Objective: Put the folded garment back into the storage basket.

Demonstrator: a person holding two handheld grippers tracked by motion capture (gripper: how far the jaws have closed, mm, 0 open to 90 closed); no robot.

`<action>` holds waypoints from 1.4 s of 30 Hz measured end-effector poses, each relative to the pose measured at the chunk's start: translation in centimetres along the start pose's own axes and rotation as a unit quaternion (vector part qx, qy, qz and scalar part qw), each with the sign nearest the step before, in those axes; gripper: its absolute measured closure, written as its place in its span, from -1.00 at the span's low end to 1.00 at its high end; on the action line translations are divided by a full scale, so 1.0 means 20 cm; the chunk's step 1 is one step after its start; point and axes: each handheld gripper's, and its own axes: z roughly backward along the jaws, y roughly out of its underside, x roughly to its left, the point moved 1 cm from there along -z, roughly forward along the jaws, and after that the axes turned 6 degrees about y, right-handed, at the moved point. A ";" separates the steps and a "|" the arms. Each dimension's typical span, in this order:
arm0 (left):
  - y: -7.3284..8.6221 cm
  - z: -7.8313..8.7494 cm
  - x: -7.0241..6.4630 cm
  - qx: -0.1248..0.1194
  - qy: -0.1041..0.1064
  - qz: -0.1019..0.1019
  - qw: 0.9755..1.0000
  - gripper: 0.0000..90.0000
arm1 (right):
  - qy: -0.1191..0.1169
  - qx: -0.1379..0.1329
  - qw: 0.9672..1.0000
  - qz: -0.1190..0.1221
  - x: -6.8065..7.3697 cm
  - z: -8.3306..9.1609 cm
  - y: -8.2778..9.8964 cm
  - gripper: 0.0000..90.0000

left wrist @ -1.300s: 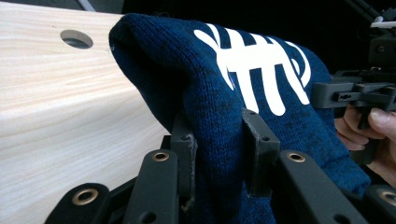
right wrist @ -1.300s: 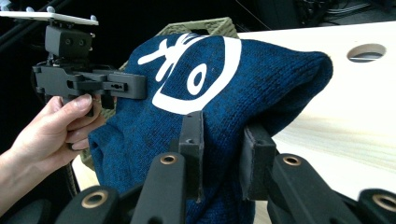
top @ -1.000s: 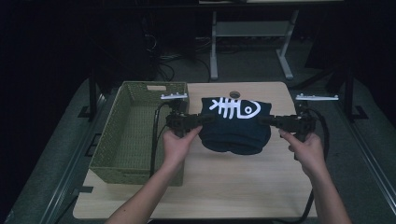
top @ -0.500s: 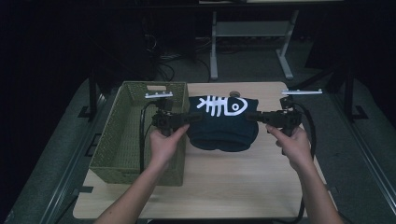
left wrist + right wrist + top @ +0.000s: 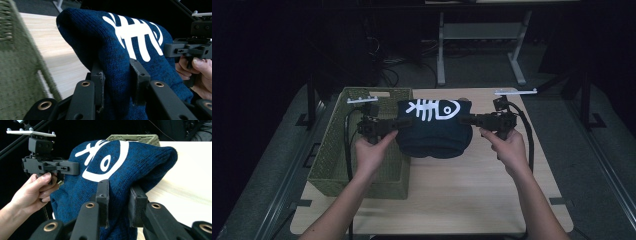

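Note:
A folded dark blue knit sweater (image 5: 434, 135) with a white fish-skeleton print hangs between my two grippers, lifted off the wooden table (image 5: 462, 195). My left gripper (image 5: 404, 121) is shut on its left edge, just beside the right wall of the green woven basket (image 5: 337, 150). My right gripper (image 5: 464, 120) is shut on its right edge. In the left gripper view the pads (image 5: 138, 77) pinch a thick fold of the sweater (image 5: 120, 47). In the right gripper view the sweater (image 5: 120, 162) is pinched the same way, with the basket (image 5: 132, 137) behind it.
The basket stands on the table's left part, its inside dark. A round hole (image 5: 462, 99) sits near the table's far edge. Beyond the table are a dark floor, cables and a metal stand (image 5: 482, 35). Rails run along both table sides.
Both hands have carried the sweater to the left, toward the basket, and a little farther from the person. The grips on it are unchanged.

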 end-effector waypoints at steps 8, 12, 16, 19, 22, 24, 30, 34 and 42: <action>-0.01 0.12 0.05 -0.009 -0.010 0.007 1.000 0.53 | -0.015 0.005 1.000 0.001 0.06 -0.11 -0.03 0.63; -0.01 0.18 0.09 -0.013 -0.015 0.013 1.000 0.53 | -0.019 0.003 1.000 0.007 0.09 -0.17 -0.05 0.63; -0.01 0.24 0.12 -0.021 -0.022 0.016 0.999 0.51 | -0.022 0.005 1.000 0.010 0.14 -0.23 -0.06 0.63; -0.02 0.28 0.14 -0.025 -0.028 0.019 0.999 0.51 | -0.023 0.007 1.000 0.011 0.16 -0.28 -0.07 0.63; -0.02 0.31 0.15 -0.026 -0.032 0.019 0.999 0.51 | -0.025 0.009 1.000 0.010 0.18 -0.32 -0.08 0.63; -0.02 0.33 0.16 -0.029 -0.035 0.021 0.999 0.51 | -0.026 0.009 1.000 0.013 0.19 -0.35 -0.08 0.63; -0.03 0.41 0.20 -0.036 -0.040 0.026 0.998 0.51 | -0.033 0.010 0.999 0.014 0.25 -0.41 -0.10 0.63; -0.02 0.45 0.22 -0.037 -0.046 0.028 0.998 0.51 | -0.035 0.013 0.999 0.016 0.28 -0.46 -0.10 0.63; -0.02 0.52 0.26 -0.046 -0.053 0.035 0.997 0.51 | -0.039 0.016 0.999 0.017 0.33 -0.55 -0.11 0.63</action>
